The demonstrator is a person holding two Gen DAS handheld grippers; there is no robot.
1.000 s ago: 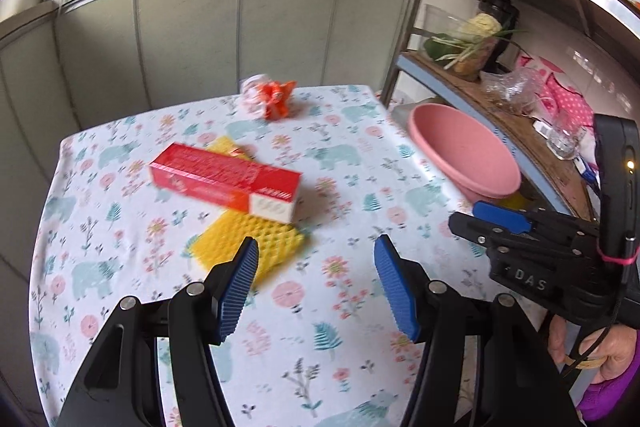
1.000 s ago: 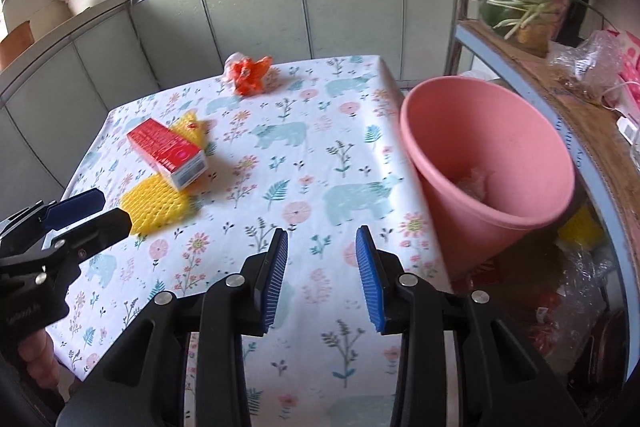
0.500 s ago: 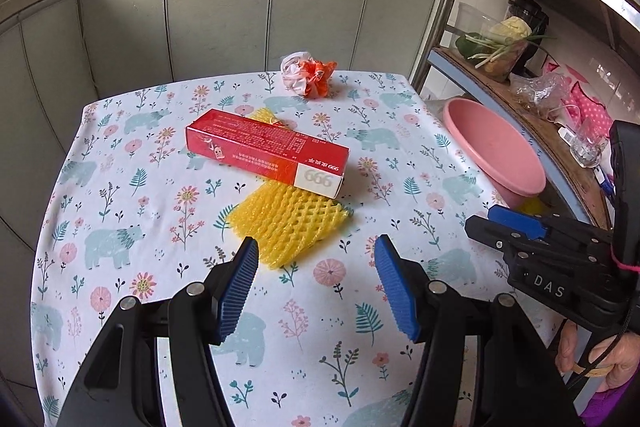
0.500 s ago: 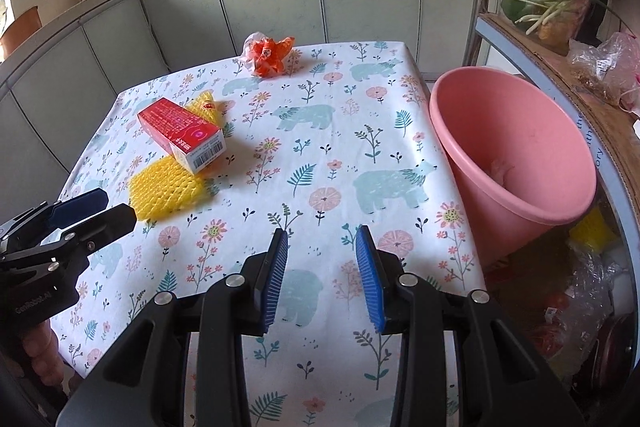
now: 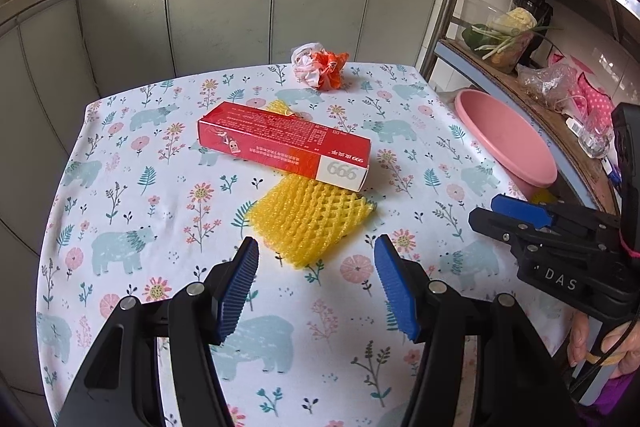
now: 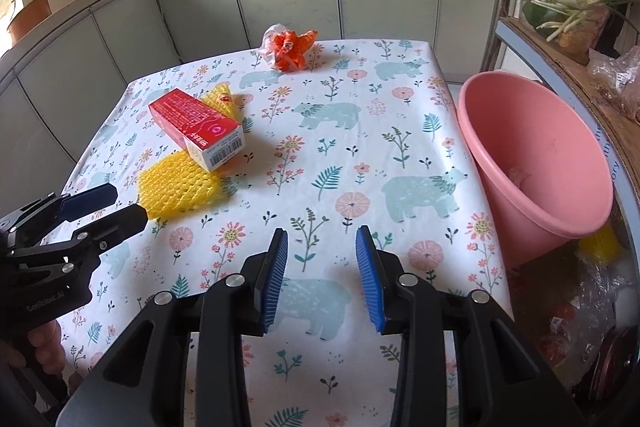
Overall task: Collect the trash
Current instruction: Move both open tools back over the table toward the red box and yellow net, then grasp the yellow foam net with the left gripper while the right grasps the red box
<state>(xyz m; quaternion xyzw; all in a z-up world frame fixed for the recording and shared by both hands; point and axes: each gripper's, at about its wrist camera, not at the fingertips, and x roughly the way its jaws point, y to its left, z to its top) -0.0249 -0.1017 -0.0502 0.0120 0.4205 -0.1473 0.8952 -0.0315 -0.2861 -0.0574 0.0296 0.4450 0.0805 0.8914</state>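
On the flowered tablecloth [image 5: 132, 187] lies a red carton [image 5: 280, 143] [image 6: 196, 127], resting partly on a yellow foam net [image 5: 310, 217] [image 6: 176, 187]. A crumpled orange and white wrapper [image 5: 320, 67] [image 6: 288, 45] sits at the table's far edge. My left gripper [image 5: 316, 259] hovers open just in front of the yellow net, nothing between its blue pads. My right gripper [image 6: 322, 255] is open over the bare cloth near the front, empty. A pink bucket [image 6: 536, 163] [image 5: 504, 143] stands off the table's right side, with something pale at its bottom.
Grey cabinet fronts [image 5: 224, 11] run behind the table. A metal shelf rack [image 6: 568, 67] with vegetables and bags stands to the right, behind the bucket. More bags and clutter [image 6: 580, 299] lie on the floor below it. A hand [image 5: 600, 343] holds the right gripper.
Both grippers have crept forward and down towards the table; the carton and yellow net now sit closer in the left view. Neither pair of jaws has changed width.
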